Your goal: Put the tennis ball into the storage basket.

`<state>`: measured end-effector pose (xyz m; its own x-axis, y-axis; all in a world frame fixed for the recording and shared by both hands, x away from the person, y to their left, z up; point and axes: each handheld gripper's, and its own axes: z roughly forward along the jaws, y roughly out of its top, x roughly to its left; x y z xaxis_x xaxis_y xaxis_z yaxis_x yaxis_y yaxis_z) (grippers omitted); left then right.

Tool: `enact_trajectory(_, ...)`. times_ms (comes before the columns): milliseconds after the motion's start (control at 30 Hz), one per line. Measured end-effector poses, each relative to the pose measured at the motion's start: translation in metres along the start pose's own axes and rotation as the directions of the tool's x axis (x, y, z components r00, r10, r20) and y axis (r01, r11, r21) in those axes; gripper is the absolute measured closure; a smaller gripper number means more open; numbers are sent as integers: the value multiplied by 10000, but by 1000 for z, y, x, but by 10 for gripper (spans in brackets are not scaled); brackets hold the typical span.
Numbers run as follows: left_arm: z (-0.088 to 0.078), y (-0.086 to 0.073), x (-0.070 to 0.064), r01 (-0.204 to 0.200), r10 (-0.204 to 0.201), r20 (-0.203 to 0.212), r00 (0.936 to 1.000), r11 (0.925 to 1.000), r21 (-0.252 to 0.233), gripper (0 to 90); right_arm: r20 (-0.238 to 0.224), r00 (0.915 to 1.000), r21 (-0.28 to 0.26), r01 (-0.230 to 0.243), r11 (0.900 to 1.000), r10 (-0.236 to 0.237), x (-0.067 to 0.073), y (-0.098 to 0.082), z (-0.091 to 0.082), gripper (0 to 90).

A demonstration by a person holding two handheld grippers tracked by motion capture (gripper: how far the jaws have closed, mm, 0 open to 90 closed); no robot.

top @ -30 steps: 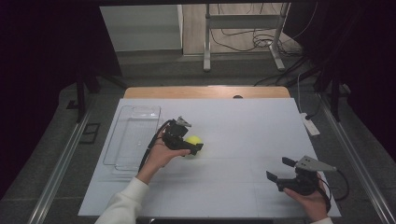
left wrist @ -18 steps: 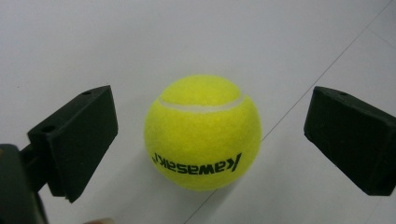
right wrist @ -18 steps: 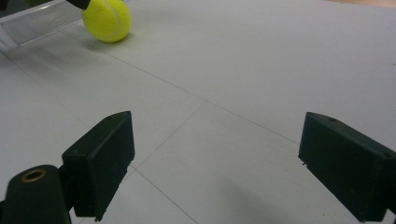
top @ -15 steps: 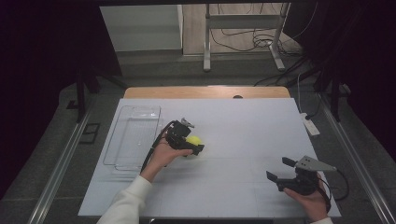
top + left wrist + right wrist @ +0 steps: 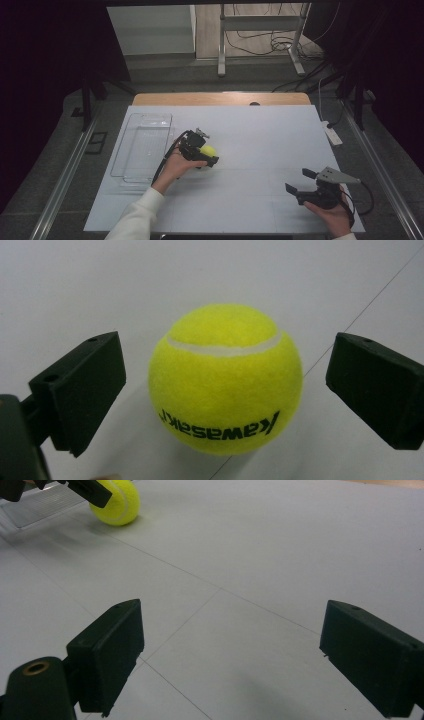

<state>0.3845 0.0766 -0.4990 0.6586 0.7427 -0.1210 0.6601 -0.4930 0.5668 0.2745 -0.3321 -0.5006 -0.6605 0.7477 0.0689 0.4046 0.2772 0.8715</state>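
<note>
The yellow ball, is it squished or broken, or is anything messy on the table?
Nothing stands out. The tennis ball looks round and whole, resting on the white table between the open left tongs without being squeezed. The clear tray sits straight beside it, and the right tongs hover open.

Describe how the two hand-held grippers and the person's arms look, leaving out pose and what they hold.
Both are black. The left hand-held gripper has two blocky, wedge-shaped jaws with small holes in them, and a black cable trails from it. The right hand-held gripper has the same blocky jaws, a grey three-cornered plate on top and a black cable too. The left arm wears a white sleeve.
</note>
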Motion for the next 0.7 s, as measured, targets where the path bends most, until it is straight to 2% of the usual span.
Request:
enact_trajectory(233, 5, -2, 1, 15, -12, -123, 9999, 9997, 239, 82, 20, 10000, 22, -10, 10000, 10, 0, 0, 0, 109)
enact_trajectory(367, 4, -3, 2, 130, -124, -242, 9996, 9996, 249, 149, 1, 10000, 11, -18, 10000, 18, 0, 0, 0, 109)
enact_trajectory(400, 4, -3, 2, 159, -155, -155, 9998, 9996, 232, 202, -3, 10000, 3, -7, 10000, 7, 0, 0, 0, 109)
enact_trajectory(467, 2, -3, 2, 201, -201, -40, 9998, 9998, 87, 243, 1, 10000, -6, -10, 10000, 10, 0, 0, 0, 109)
enact_trajectory(700, 1, -3, 2, 122, -122, -51, 9999, 9999, 117, 261, 0, 10000, -10, -8, 10000, 8, 0, 0, 0, 109)
